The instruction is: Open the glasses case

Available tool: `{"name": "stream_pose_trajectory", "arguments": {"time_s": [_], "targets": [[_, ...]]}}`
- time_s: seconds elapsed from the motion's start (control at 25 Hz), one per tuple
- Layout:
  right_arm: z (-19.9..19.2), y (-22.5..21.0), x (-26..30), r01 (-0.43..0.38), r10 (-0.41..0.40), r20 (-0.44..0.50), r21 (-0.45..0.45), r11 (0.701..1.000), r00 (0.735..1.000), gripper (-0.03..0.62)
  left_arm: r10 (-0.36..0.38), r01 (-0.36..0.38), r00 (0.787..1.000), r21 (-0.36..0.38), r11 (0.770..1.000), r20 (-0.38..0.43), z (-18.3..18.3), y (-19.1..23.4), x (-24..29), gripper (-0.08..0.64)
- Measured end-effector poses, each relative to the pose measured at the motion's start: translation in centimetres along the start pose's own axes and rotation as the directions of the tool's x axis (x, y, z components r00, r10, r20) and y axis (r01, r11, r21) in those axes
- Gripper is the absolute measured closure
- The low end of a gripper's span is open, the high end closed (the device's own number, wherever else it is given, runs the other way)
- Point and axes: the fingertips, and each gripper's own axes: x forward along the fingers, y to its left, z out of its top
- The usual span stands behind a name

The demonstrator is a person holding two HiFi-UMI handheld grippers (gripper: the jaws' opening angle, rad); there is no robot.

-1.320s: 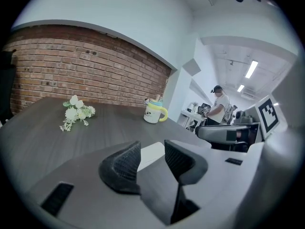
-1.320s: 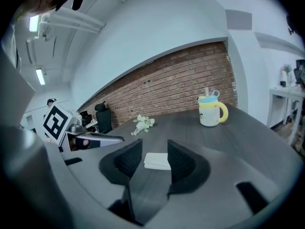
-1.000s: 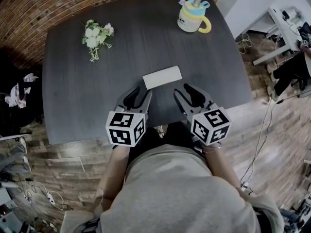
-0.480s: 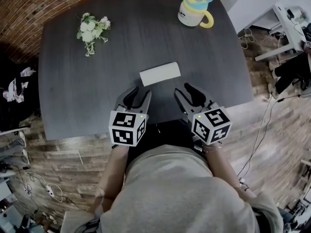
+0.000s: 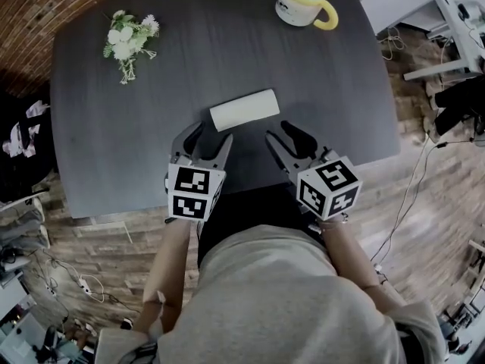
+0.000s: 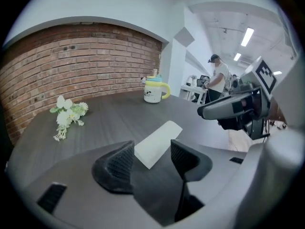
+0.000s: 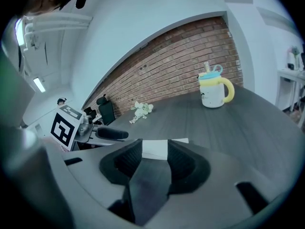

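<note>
The closed white glasses case (image 5: 244, 110) lies flat on the dark table (image 5: 106, 158), near its front edge. My left gripper (image 5: 207, 138) hovers just short of the case's left end; its jaws are opening and nothing is between them. In the left gripper view the case (image 6: 159, 138) lies just beyond the fingertips. My right gripper (image 5: 281, 134) hovers near the case's right end, open and empty. In the right gripper view the case (image 7: 155, 148) shows through the gap between the jaws.
A white mug with a yellow handle (image 5: 303, 6) stands at the table's far right. A small bunch of white flowers (image 5: 127, 40) lies at the far left. A person (image 6: 219, 78) stands in the background. A white desk (image 5: 455, 36) stands to the right of the table.
Both grippers have come down and forward towards the case. The left gripper has rolled a little and its jaws stand wider apart than before.
</note>
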Motion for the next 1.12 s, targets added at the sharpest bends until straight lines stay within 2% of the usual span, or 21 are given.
{"name": "stream_pose_trajectory", "arguments": {"time_s": [0.12,0.28,0.48,0.6,1.12], "targets": [[-0.4,-0.6,0.2,0.002,-0.002,-0.02,0.008,1.0,1.0,0.436,0.0,0.002,1.0,0.101,0.995,-0.016,0.1,0.3,0.9,0.316],[-1.1,-1.5,0.3,0.006,-0.005,-0.041,0.026,1.0,0.999,0.436,0.008,-0.004,1.0,0.192,0.981,-0.02,0.2,0.6,2.4,0.296],[-1.9,-2.4,0.9,0.006,-0.004,-0.069,0.034,0.999,0.998,0.436,-0.047,0.067,0.996,0.273,0.96,-0.081,-0.5,0.1,4.1,0.281],[-1.9,-3.0,1.2,0.008,-0.004,-0.072,0.047,0.999,0.997,0.436,-0.082,0.123,0.987,0.326,0.937,-0.138,-1.4,-0.5,5.2,0.279],[-2.8,-4.0,1.8,0.022,-0.013,-0.089,0.094,0.995,0.996,0.436,-0.137,0.228,0.961,0.411,0.883,-0.239,-2.9,-1.4,7.5,0.272]]}}
